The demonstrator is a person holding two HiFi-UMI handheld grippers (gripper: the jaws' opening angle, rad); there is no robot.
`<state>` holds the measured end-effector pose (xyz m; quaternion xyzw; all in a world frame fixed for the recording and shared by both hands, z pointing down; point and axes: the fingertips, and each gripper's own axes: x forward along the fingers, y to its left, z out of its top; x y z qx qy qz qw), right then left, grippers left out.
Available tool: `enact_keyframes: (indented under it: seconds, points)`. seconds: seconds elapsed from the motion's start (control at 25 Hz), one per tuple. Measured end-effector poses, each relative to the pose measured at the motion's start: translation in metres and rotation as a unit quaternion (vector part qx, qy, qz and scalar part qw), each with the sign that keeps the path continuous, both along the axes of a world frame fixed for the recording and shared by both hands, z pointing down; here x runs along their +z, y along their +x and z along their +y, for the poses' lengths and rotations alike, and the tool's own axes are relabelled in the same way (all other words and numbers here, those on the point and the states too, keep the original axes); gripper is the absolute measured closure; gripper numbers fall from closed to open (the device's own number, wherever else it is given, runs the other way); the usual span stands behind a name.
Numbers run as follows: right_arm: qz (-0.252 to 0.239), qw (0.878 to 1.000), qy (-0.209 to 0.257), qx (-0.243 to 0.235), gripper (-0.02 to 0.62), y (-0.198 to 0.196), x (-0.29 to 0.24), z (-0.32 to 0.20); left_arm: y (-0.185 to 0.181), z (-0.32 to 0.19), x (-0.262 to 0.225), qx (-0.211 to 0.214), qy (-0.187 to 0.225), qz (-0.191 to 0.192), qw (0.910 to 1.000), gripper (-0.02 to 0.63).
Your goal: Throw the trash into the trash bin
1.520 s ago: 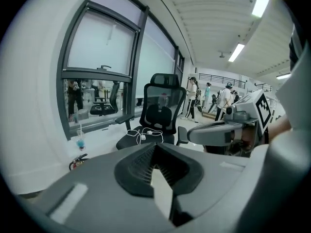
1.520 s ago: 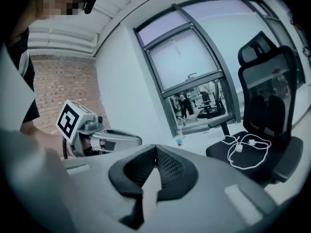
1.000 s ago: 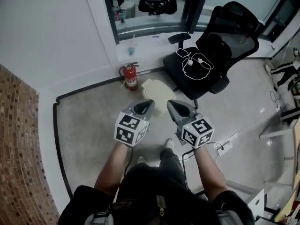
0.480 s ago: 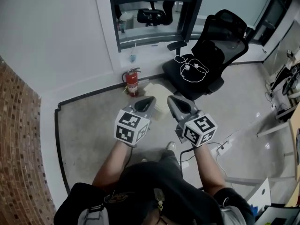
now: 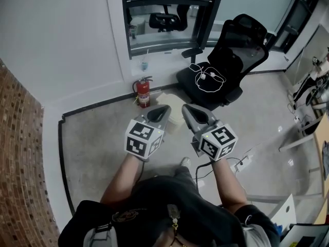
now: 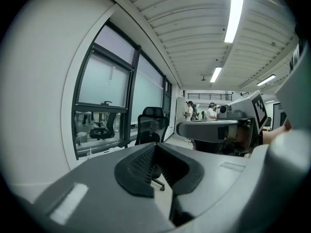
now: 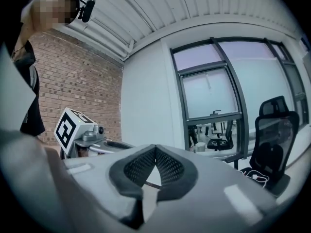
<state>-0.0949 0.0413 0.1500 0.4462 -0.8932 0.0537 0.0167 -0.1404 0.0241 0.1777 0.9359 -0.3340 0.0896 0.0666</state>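
The cream trash bin [image 5: 165,96] stands on the floor by the wall, partly hidden behind both grippers. My left gripper [image 5: 165,108] and right gripper [image 5: 185,108] are held side by side in front of me, pointing toward the bin. The left gripper [image 6: 155,146] is shut with nothing between its pads. The right gripper [image 7: 155,148] also has its tips together and holds nothing. No trash shows in any view. Each gripper view catches the other gripper beside it: the right gripper [image 6: 214,128] and the left gripper [image 7: 82,132].
A red fire extinguisher [image 5: 143,92] stands left of the bin. A black office chair [image 5: 226,60] with a white cable [image 5: 207,77] on its seat is right of it. A brick wall [image 5: 20,153] runs at the left. A power strip [image 5: 245,161] lies on the floor.
Both grippers have come up a little together and now cover more of the bin. Both stay shut and empty.
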Motion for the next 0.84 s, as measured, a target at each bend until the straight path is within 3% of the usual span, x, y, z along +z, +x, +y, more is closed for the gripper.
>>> enact_keyframes:
  seconds: [0.84]
  points:
    - [-0.004, 1.0, 0.001, 0.013, 0.592, 0.0044, -0.0036, -0.0006, -0.0028, 0.0019, -0.0052, -0.003, 0.002, -0.002, 1.0, 0.6]
